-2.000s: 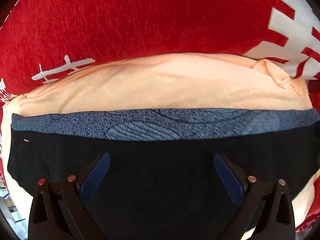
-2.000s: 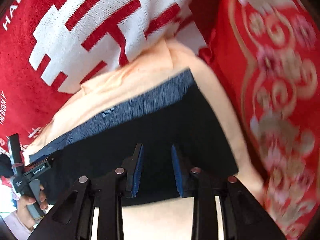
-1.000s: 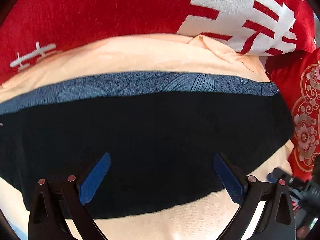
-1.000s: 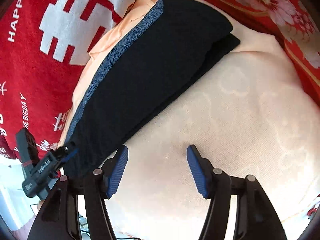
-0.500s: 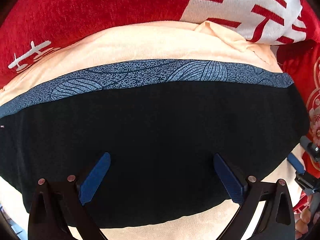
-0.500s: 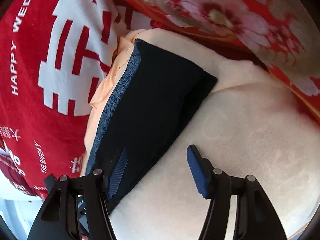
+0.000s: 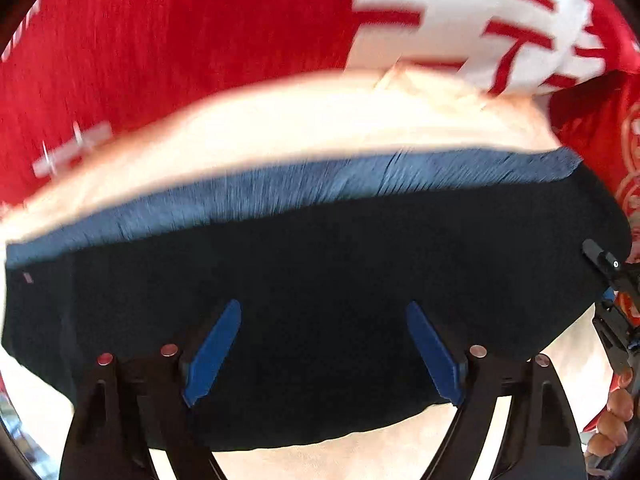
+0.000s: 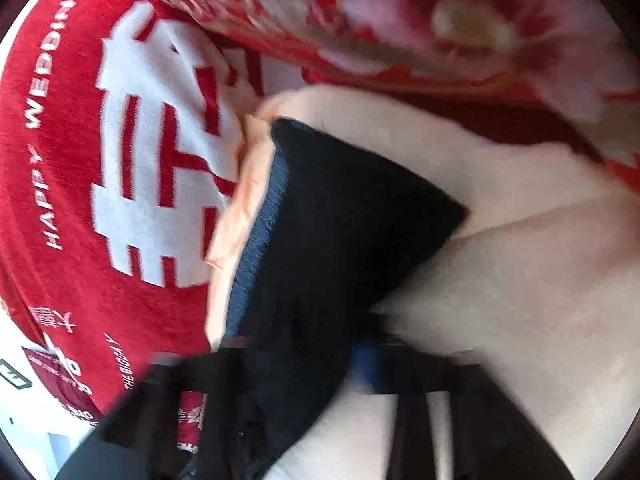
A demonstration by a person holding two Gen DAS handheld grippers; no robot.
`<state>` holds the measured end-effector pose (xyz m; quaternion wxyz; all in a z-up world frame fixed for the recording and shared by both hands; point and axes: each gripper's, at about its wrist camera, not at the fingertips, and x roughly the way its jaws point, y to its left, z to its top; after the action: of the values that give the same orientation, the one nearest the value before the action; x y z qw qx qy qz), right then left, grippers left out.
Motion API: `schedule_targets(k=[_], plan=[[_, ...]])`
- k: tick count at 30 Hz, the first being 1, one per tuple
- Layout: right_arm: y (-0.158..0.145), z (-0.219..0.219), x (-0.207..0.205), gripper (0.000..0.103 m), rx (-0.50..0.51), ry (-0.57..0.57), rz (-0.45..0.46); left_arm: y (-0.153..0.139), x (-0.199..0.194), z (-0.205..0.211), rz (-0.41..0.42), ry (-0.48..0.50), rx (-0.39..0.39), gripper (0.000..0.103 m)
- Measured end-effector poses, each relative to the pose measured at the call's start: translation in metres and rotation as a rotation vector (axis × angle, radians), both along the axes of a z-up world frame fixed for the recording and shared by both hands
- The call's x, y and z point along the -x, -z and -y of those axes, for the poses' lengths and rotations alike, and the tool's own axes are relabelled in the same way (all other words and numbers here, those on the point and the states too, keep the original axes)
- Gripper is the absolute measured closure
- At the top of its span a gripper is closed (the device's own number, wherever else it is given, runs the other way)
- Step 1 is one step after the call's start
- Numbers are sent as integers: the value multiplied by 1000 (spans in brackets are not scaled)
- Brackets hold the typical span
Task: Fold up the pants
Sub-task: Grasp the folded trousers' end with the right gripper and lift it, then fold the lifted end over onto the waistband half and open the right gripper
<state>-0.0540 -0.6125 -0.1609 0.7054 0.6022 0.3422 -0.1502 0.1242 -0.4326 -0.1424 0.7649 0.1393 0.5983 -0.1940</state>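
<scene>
Folded pants fill mid-frame beneath the left tool, its jaws wide, closing, gripping nothing. At lower centre, the blurred right tool is closing on the pants' edge.

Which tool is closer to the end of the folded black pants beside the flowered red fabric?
Right. The right tool is closing on the pants at that end, cloth between its fingers. The left tool hangs over the pants' middle, jaws apart.

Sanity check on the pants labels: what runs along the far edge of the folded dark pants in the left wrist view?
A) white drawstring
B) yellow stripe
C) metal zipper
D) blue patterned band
D: a blue patterned band borders the pants next to the peach cushion.
</scene>
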Motion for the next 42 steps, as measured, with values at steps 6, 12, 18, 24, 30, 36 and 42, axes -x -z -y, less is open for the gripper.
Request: schedule_targets(k=[6,12,18,24,30,36,42], plan=[[-48,-12,-12,89,127,-122,60,28,16,44,-17,106,-13,16],[-76,-31,-38,89,275,-256,24,35,23,42,18,45,40,16],[-101,-58,-55,89,400,-369,6,30,18,35,-8,68,83,15],[-139,-103,-75,89,559,-496,-5,1,-4,-30,0,25,113,15],[-159,-177,-106,89,737,-668,-32,-14,-39,-139,32,-90,68,15],[-126,-286,-146,89,844,-877,-82,-6,-64,-236,38,-191,-14,15],[-33,-401,-164,80,1043,-1156,-250,5,-77,-298,6,-258,-28,15]])
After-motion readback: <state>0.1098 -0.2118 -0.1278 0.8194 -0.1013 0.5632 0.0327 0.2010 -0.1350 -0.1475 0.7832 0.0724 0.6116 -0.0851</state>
